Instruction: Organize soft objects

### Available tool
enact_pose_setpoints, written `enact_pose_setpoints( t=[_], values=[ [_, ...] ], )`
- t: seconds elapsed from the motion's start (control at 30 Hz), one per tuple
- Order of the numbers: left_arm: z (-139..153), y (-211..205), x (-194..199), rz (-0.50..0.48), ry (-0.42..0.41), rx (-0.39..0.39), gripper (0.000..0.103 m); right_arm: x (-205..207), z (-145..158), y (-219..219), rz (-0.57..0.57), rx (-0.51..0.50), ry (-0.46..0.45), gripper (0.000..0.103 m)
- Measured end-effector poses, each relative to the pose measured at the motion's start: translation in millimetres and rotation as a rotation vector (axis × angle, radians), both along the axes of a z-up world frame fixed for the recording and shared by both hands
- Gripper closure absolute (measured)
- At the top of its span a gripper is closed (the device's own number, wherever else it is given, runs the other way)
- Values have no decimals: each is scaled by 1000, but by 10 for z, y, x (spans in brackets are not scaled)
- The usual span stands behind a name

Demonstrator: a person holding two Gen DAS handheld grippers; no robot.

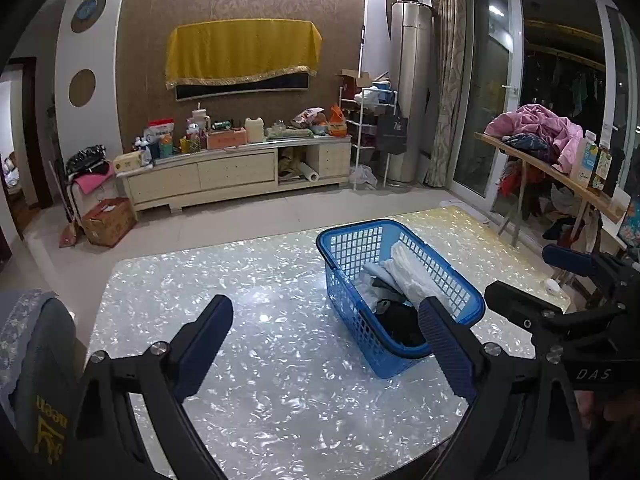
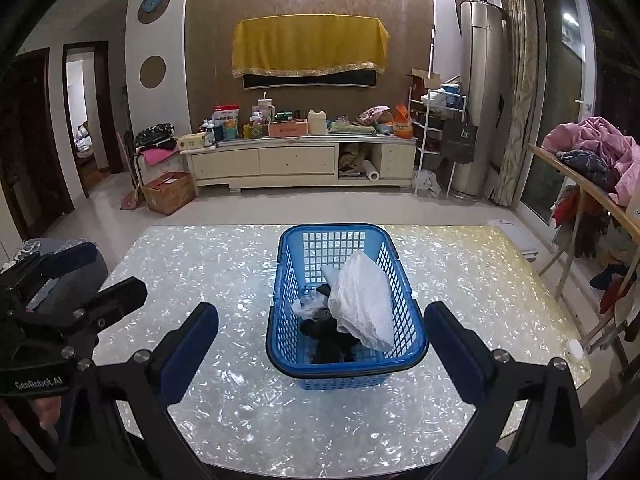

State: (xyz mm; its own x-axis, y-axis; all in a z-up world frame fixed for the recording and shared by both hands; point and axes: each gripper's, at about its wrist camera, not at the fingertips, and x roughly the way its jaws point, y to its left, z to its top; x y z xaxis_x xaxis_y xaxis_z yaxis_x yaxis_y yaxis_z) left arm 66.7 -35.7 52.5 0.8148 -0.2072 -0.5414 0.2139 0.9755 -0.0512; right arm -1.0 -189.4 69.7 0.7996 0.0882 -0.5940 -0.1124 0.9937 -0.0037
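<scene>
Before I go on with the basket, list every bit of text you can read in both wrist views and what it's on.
"DAS": right gripper body, cut off at the frame edge.
"GenRobot.AI": left gripper body.
Yellow lettering: grey chair cover, sideways, unreadable.
Light lettering: dark bag on the white rack, too blurred.
Package labels: TV cabinet, too small.

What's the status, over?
Left gripper and right gripper open, empty. White cloth and dark clothes in blue basket. Nothing in the way.

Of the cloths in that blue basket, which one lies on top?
The big white cloth. It drapes over the others and up against the blue basket wall, while the black cloth sits at the bottom and a small pale crumpled one beside it.
</scene>
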Motion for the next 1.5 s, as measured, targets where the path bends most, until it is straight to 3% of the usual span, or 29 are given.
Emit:
enact_pose_setpoints(
  t=[1.5],
  values=[
    [28, -26, -110, 42, -24, 51, 10, -66, -4, 53, 20, 30, 13, 0]
  ],
)
